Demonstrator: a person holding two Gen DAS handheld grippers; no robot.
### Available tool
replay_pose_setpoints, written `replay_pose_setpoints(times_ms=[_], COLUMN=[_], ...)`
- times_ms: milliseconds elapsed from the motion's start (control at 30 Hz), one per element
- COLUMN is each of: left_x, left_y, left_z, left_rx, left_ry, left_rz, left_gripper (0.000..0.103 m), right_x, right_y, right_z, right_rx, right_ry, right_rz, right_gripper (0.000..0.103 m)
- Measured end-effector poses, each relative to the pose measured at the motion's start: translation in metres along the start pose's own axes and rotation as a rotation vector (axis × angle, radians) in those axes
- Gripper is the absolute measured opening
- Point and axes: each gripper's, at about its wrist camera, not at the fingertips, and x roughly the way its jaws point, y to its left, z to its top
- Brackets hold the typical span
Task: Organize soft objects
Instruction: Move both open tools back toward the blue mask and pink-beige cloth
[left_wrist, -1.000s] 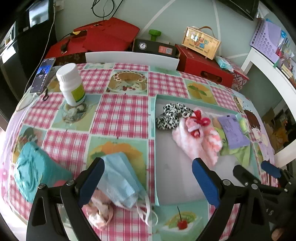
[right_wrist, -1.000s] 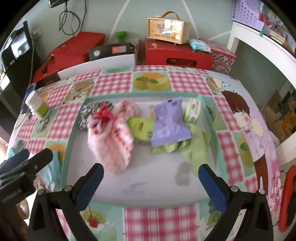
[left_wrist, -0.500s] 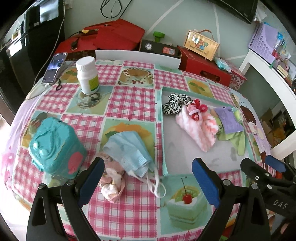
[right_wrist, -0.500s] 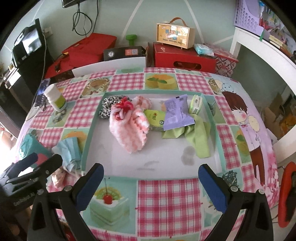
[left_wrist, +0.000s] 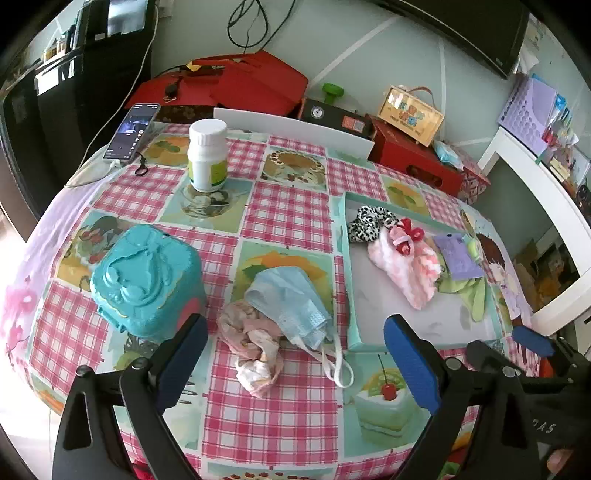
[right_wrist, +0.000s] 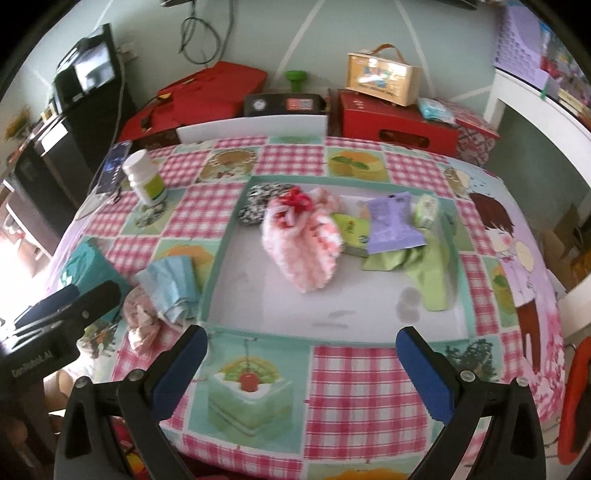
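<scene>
Both grippers have drawn back from the desk (left_wrist: 288, 221) since a second ago, so more of the checked cloth and the teal box (left_wrist: 147, 284) now shows. Left gripper (left_wrist: 291, 362), fingers spread wide and holding nothing, hangs over the near edge, above a blue face mask (left_wrist: 291, 299) that lies partly on a crumpled pinkish cloth (left_wrist: 255, 347) on the bare tablecloth, just left of the teal-rimmed tray (left_wrist: 341, 258). Right gripper (right_wrist: 301, 373), likewise released and empty, hovers at the near edge facing the tray's front rim.

Inside the tray, along its far side, sit a black-and-white spotted scrunchie (right_wrist: 255, 203), a fluffy pink knit piece (right_wrist: 299, 243) topped with a red bow, a purple packet (right_wrist: 393, 225) and a green cloth (right_wrist: 428, 269) (the packet overlaps the cloth's upper part). The tray's near half is bare.

A white bottle (left_wrist: 207, 155) stands upright toward the far left of the desk, well apart from the tray, with a phone (left_wrist: 131, 133) beyond it at the edge.
</scene>
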Motion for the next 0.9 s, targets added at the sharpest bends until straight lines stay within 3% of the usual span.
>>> replay_pose_setpoints(times_ms=[67,167,267,467,900], left_x=[-0.003,-0.002,0.002,0.013,0.044], left_y=[0.004,0.011,0.017,0.025,0.041], left_z=[-0.002,-0.002,-0.004,-0.011,-0.021], left_rx=[0.001,-0.014,-0.031,-0.047,-0.123], left_ry=[-0.019,-0.019,0.003,0.049,0.159], left_rz=[-0.002,-0.003,-0.014,0.033,0.086], left_gripper=[0.103,0.103,0.103,0.103,0.103], right_x=[0.004,0.010,0.015,0.025,0.043], right_y=[0.008,0.020,0.028,0.034,0.041], right_z=[-0.002,-0.004,-0.007,-0.010,-0.011], right_rx=[-0.018,-0.051,-0.071,-0.085,-0.112], right_ry=[0.004,0.009,0.015,0.024,0.051], right_rz=[0.014,0.037,0.053,0.089,0.128], right_gripper=[0.103,0.103,0.103,0.103,0.091])
